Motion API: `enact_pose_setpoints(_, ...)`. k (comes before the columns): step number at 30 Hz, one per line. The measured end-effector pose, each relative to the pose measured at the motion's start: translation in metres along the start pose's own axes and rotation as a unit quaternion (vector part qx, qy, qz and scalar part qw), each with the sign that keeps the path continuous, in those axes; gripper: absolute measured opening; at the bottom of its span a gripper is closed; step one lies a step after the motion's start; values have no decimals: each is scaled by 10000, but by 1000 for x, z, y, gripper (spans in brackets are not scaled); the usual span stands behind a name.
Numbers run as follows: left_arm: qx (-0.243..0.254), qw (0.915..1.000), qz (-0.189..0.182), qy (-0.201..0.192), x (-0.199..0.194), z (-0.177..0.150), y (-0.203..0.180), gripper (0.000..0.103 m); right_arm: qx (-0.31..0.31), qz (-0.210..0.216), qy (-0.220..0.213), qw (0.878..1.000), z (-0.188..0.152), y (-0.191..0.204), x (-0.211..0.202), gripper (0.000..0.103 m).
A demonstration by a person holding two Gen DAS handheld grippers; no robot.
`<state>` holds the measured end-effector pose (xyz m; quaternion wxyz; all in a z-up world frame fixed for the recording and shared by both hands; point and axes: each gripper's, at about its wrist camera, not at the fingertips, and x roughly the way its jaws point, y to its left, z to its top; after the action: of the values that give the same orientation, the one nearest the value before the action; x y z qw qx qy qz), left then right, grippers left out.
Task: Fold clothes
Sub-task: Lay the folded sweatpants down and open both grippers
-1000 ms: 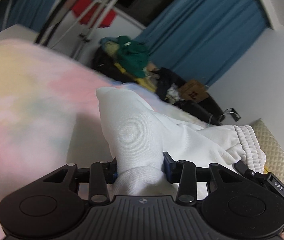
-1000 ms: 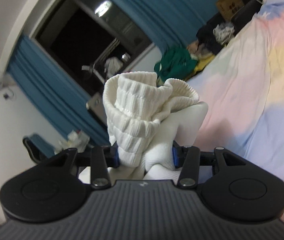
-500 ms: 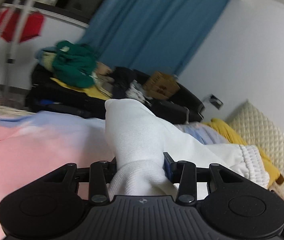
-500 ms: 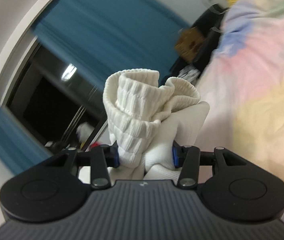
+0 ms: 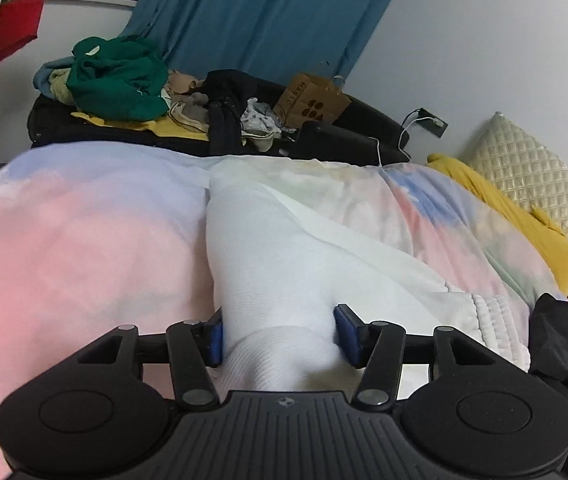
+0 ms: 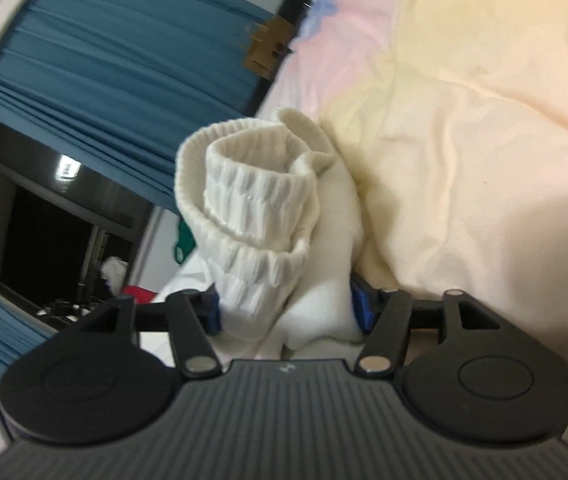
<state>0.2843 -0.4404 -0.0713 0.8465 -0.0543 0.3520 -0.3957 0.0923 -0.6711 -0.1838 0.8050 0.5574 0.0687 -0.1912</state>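
Note:
A white garment with ribbed cuffs lies over a pastel tie-dye bedspread. My left gripper is shut on one bunched end of it, and the cloth stretches forward and to the right, ending in a ribbed band. My right gripper is shut on another bunched part, where the ribbed cuff folds over above the jaws, close to the bedspread. The right gripper's black body shows at the right edge of the left wrist view.
A dark sofa behind the bed holds a heap of clothes, with a green garment and a cardboard box. A yellow garment and a quilted cream pillow lie at the right. Blue curtains hang behind.
Both grippers have swung with the white garment still held. The left view now faces the sofa across the bed; the right gripper has dropped close to the bedspread's yellow part.

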Motion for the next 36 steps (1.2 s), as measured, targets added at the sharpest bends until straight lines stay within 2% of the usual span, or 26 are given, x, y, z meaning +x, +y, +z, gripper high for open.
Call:
enact_pose_setpoints(3,-103,9997,205,-69,-39,6,-4,59,157,-384,130,9991,-4,8,-17,68)
enact_pose_setpoints(6,20,9991,381,-203,-85,15,-17,64,146,-810,269,9962,-4,24,-39,74)
enact_pose_setpoints(10,330,9973,508,-419,-153,26,-46,71,-498,-1325,106,9899,-5,62,-83,74)
enact_pose_setpoints(11,405,9967,524,-472,-171,28,-54,73,-705,-1347,61,9884,-7,73,-98,74)
enact_pose_setpoints(16,682,9935,590,-700,-252,30,-101,89,-1590,-1110,-96,9810,-15,125,-163,75)
enact_pose_setpoints(17,782,9923,606,-742,-269,28,-111,95,-1784,-1085,-148,9778,-14,138,-175,75)
enact_pose_setpoints(20,1124,9876,661,-874,-321,20,-143,102,-2358,-949,-304,9667,-24,172,-221,79)
enact_pose_setpoints(24,1405,9807,702,-1161,-390,-2,-180,103,-3067,-681,-631,9473,-40,218,-283,91)
enact_pose_setpoints(25,1445,9791,691,-1250,-406,-9,-187,103,-3222,-593,-716,9421,-44,229,-300,101)
enact_pose_setpoints(26,1496,9773,670,-1344,-422,-17,-195,103,-3352,-511,-765,9376,-48,238,-312,103)
enact_pose_setpoints(29,1754,9699,744,-1515,-457,-45,-215,103,-3587,-285,-727,9302,-60,256,-342,103)
enact_pose_setpoints(32,2010,9597,1014,-1684,-479,-74,-229,103,-3744,-213,-739,9241,-73,263,-363,103)
enact_pose_setpoints(36,1903,9598,1142,-1717,-493,-105,-227,103,-3973,-191,-801,9140,-98,264,-378,103)
